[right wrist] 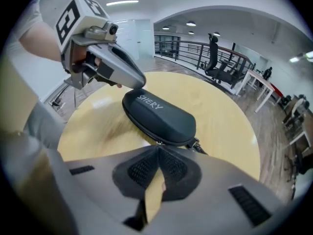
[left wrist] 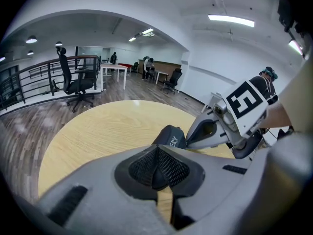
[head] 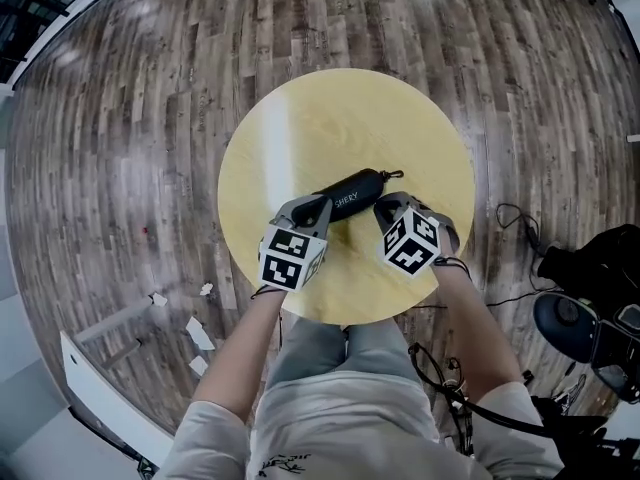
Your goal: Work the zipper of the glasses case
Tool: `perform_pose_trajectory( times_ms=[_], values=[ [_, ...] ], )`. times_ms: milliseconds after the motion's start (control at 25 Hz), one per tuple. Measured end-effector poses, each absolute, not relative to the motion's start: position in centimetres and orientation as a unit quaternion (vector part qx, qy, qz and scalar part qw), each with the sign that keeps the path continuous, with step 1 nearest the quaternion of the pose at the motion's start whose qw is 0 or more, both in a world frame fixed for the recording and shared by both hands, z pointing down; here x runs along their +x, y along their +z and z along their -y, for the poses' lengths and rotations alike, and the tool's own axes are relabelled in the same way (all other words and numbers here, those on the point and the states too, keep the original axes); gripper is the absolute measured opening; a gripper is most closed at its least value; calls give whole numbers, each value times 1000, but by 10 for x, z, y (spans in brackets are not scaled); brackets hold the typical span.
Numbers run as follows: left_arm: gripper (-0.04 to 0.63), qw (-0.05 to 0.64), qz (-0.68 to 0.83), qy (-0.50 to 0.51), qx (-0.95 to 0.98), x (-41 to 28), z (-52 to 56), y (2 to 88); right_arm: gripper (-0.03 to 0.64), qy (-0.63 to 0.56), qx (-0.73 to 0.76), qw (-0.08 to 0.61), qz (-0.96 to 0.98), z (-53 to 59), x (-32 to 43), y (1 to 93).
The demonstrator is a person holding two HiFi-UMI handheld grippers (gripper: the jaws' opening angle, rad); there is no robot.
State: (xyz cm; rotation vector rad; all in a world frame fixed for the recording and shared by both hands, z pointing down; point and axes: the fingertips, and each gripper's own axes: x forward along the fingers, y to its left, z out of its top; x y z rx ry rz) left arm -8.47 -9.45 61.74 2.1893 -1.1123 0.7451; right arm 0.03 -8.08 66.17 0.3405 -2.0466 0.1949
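A black glasses case (head: pixel 352 192) lies near the middle of the round yellow table (head: pixel 300 128), with a clip at its far right end. My left gripper (head: pixel 318 208) is shut, its tips against the case's left end; in the left gripper view the case (left wrist: pixel 171 136) shows just past the closed pads (left wrist: pixel 168 168). My right gripper (head: pixel 386 206) is at the case's near side. In the right gripper view its pads (right wrist: pixel 173 168) meet at the seam of the case (right wrist: pixel 159 115), where a small metal zipper pull (right wrist: pixel 158 142) sits at the tips.
The table's front edge (head: pixel 345 320) is close to the person's legs. On the wooden floor lie paper scraps (head: pixel 198 330) at the left and a black bag with cables (head: pixel 585 298) at the right. Office chairs (left wrist: pixel 73 84) and a railing stand beyond the table.
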Motion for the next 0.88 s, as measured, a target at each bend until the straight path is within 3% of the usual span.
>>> perform_pose_trajectory(
  times_ms=[360,880],
  values=[
    [6,277,356,294,843,-43,91,623,-2,-27,51,511,858,101,24,667],
    [5,277,339,302,847,-43,91,627,-2,89,133,478,863,47,-31,664]
  ],
)
